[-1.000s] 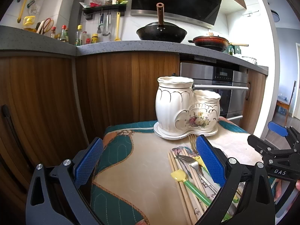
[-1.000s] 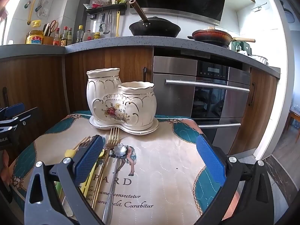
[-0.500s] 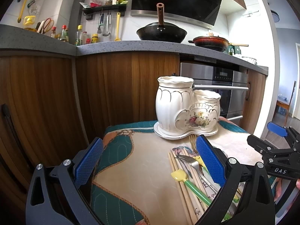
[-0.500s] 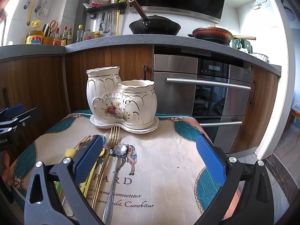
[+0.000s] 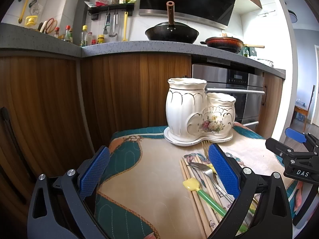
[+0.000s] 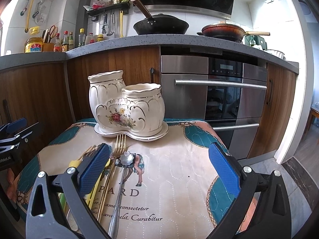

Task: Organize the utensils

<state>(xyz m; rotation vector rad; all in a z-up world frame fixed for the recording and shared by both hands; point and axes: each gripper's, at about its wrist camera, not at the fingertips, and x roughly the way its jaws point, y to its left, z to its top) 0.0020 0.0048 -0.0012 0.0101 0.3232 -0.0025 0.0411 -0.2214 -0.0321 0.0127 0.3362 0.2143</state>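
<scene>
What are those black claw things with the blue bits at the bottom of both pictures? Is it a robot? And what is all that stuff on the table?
Not a robot: a person holds two grabbing tools, each with a camera looking out along its two fingers. One picture comes from the left gripper, the other from the right gripper. The blue parts are soft pads. Both grippers are open and hold nothing. On the patterned cloth stands a white flowered holder with two cups. In front of it lie a gold fork, a silver spoon, wooden chopsticks and a green-and-yellow utensil, waiting to be put away.
</scene>
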